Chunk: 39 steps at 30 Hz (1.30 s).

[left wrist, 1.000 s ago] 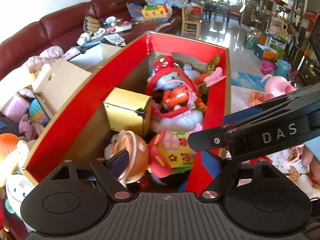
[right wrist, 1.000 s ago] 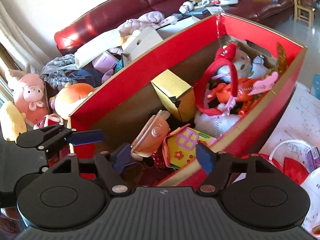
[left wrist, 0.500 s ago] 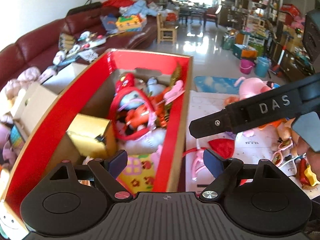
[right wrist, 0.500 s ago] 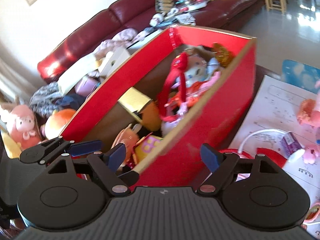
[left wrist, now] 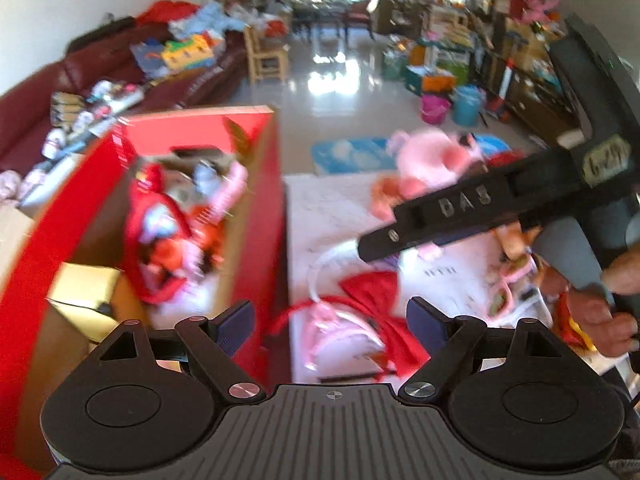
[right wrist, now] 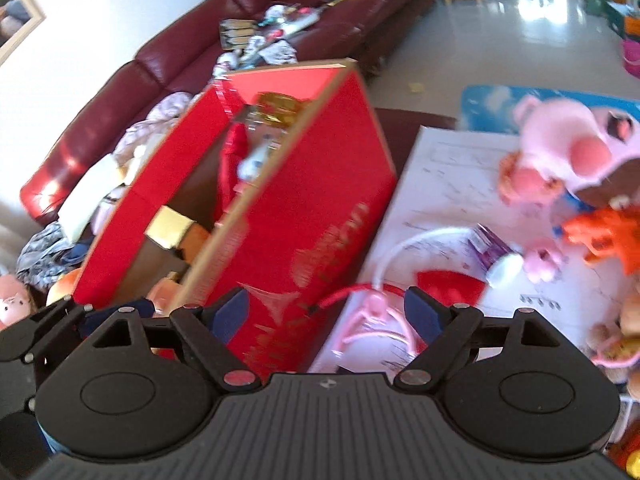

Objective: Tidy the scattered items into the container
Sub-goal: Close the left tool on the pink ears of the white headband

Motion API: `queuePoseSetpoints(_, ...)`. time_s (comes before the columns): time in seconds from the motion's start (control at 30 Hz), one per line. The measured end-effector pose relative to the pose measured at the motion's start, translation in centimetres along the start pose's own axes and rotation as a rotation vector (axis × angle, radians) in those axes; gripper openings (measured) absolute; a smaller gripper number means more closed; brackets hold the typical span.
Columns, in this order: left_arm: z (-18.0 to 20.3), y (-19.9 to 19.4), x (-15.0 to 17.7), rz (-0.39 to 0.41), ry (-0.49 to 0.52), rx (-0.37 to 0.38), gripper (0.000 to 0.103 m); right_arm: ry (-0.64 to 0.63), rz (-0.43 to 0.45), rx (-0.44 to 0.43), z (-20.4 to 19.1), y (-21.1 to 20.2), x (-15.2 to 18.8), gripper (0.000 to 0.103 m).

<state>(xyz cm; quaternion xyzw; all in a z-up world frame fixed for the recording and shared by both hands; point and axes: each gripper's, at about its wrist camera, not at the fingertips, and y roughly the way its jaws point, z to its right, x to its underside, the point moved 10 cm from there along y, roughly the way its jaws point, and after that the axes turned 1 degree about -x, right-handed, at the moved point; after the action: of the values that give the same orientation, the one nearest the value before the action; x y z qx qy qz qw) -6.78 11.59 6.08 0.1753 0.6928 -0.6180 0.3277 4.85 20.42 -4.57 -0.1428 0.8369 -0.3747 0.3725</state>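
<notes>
Both views are smeared by motion. Inside the red box (left wrist: 262, 216) the toys blur into red and pink shapes; only a gold carton (left wrist: 86, 300) reads clearly, its lower corner hidden behind the left gripper (left wrist: 328, 326) body. In the right wrist view the gold print on the box's outer wall is illegible. The hairbands beside the box are partly covered by both gripper bodies. The pink pig plush (right wrist: 576, 144), beyond the box, is cut by the frame edge. Sofa clutter behind the box is too small to identify.
</notes>
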Motion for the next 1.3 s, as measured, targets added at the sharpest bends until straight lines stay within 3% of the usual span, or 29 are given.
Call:
queuePoseSetpoints(0.17, 3.5, 5.6, 4.6, -0.137, 0.034, 0.070, 0.091, 0.115, -0.067, 0.059, 5.1, 1.8, 3.2, 0.088)
queuePoseSetpoints(0.37, 4.9, 12.1, 8.4, -0.233, 0.056, 0.074, 0.088, 0.261, -0.172, 0.110, 9.5, 3.6, 7.1, 0.087)
queuePoseSetpoints(0.43, 4.6, 13.8, 9.2, -0.264, 0.053, 0.062, 0.082, 0.279, -0.188, 0.129, 10.2, 3.9, 7.9, 0.087)
queuePoseSetpoints(0.53, 4.6, 15.0, 10.1, -0.298, 0.053, 0.059, 0.074, 0.297, -0.197, 0.137, 11.0, 4.1, 8.5, 0.087)
queuePoseSetpoints(0.67, 4.6, 16.1, 11.0, -0.322, 0.074, 0.052, 0.074, 0.323, -0.205, 0.140, 11.9, 4.6, 8.7, 0.087)
queuePoseSetpoints(0.73, 4.9, 16.5, 11.3, -0.337, 0.082, 0.065, 0.069, 0.325, -0.204, 0.138, 12.2, 4.7, 8.8, 0.087)
queuePoseSetpoints(0.97, 8.3, 16.7, 10.5, -0.348, 0.068, 0.188, 0.067, 0.335, -0.191, 0.148, 13.5, 4.5, 9.0, 0.087)
queuePoseSetpoints(1.2, 14.1, 16.8, 9.2, -0.336, 0.034, 0.403, 0.068, 0.334, -0.170, 0.172, 15.1, 3.7, 9.2, 0.087)
queuePoseSetpoints(1.3, 14.6, 15.7, 9.1, -0.329, 0.049, 0.421, 0.067, 0.326, -0.165, 0.181, 15.6, 3.3, 9.5, 0.087)
